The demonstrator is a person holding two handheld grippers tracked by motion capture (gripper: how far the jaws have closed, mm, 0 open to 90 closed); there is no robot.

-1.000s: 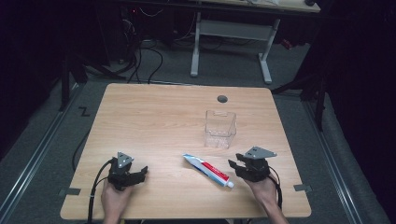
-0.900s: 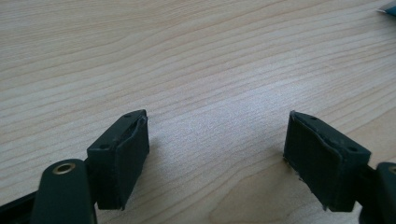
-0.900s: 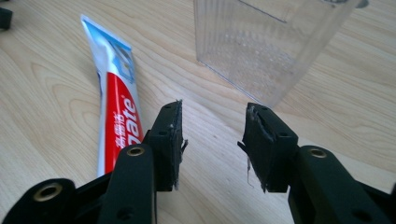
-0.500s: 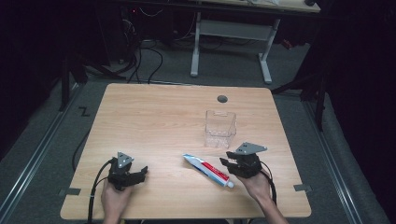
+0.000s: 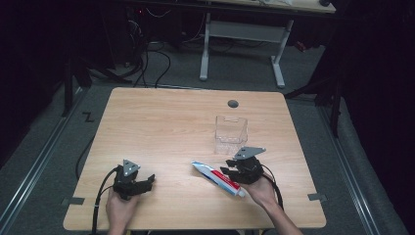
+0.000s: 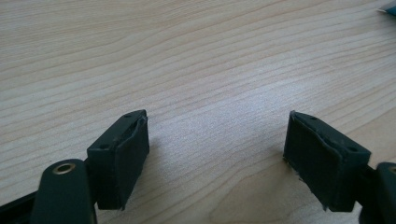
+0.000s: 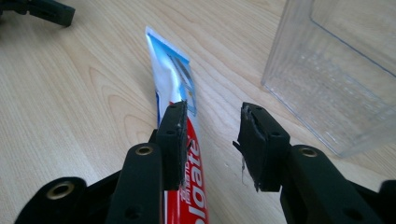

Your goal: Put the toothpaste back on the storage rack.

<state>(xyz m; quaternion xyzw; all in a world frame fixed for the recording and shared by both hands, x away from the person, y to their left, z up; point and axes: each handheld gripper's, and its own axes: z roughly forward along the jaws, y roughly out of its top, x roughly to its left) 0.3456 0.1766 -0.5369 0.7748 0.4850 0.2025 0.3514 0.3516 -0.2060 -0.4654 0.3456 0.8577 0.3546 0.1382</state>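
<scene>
Toothpaste (image 7: 182, 140) lies flat on the wooden table (image 5: 161, 127), near the front edge, just beside a clear plastic box (image 5: 230, 133). Its red part reads "Colgate" in white letters. The right gripper (image 7: 210, 140) has its jaws apart, one over the tube and one beside it. If they shut like this, the tube could slip out sideways. The left gripper (image 6: 217, 154) rests well apart, jaws wide and holding nothing.

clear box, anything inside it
The clear box looks empty: wood grain shows through its walls in the right gripper view. The toothpaste tube lies outside it, beside the right hand-held gripper. Nothing covers its inside.
</scene>
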